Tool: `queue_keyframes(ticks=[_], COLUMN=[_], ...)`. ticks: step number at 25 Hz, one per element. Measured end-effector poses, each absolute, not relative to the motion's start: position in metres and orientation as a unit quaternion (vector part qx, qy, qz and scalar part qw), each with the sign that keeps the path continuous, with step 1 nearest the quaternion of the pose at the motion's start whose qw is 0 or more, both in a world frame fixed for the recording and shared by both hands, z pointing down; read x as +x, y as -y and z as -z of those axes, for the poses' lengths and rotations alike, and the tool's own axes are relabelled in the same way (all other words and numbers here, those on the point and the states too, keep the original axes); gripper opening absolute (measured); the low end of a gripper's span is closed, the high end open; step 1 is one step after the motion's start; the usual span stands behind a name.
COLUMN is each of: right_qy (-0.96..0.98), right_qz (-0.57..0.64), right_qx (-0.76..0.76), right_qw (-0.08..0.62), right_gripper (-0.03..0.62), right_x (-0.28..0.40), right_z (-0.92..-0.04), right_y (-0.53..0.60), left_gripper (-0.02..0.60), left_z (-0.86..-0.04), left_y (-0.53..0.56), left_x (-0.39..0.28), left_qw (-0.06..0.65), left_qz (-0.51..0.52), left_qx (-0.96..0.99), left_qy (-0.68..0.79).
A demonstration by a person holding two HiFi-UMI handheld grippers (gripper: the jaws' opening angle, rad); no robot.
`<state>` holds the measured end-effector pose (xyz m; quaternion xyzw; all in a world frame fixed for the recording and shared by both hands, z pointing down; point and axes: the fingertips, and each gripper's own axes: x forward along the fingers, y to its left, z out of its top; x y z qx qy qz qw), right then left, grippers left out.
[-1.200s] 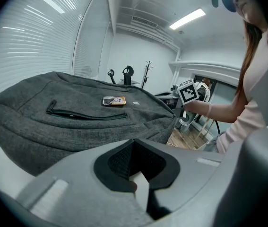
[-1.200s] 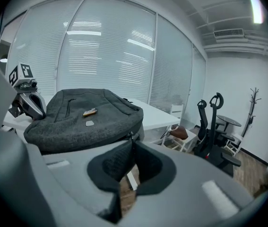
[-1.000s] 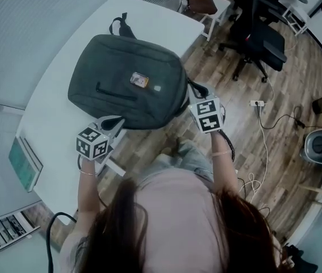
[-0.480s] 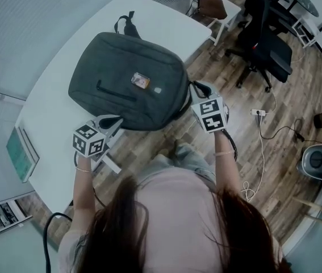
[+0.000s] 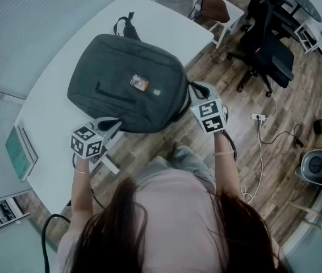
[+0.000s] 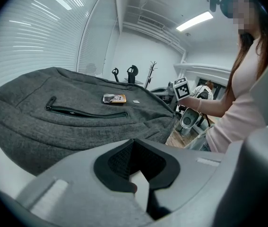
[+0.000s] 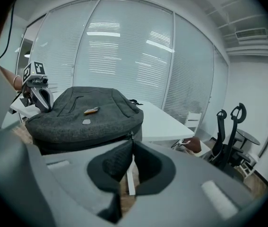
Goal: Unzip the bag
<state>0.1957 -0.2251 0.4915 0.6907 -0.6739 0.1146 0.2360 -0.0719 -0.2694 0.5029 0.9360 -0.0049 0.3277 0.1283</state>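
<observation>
Head view: dark grey fabric backpack (image 5: 126, 84) lies flat on the white counter (image 5: 53, 112). Left gripper (image 5: 114, 123) sits at its near corner, right gripper (image 5: 197, 91) at its right side.

Left gripper view: the 2 jaws are fully together, nothing visible between them.

Right gripper view: jaws pinched on the small metal zip pull (image 7: 131, 135).

Judgement: draw the pull along the seam and brace the corner to keep the fabric taut.

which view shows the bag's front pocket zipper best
The left gripper view: the front pocket zipper runs close and side-on across the bag. The head view shows it small from above; the right gripper view only a foreshortened sliver.
</observation>
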Motion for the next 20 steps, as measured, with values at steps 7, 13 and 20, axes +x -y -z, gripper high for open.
queue_keyframes(ticks=[7, 13, 20], right_qy=[0.701, 0.715, 0.726], right_qz=[-0.12, -0.131, -0.148], right_qx=[0.669, 0.656, 0.646], right_qw=[0.214, 0.202, 0.181], right_gripper=[0.014, 0.012, 0.009], right_x=[0.1987, 0.1966, 0.1965], right_z=[-0.4933, -0.4966, -0.4991], right_y=[0.2278, 0.2272, 0.2265], left_gripper=[0.008, 0.009, 0.009], left_z=[-0.503, -0.502, -0.4977], left_y=[0.2702, 0.272, 0.2744], left_x=[-0.0688, -0.0697, -0.0674], left_qw=[0.134, 0.141, 0.158], left_qz=[-0.329, -0.326, -0.302], left_qx=[0.935, 0.934, 0.938], left_qy=[0.01, 0.028, 0.063])
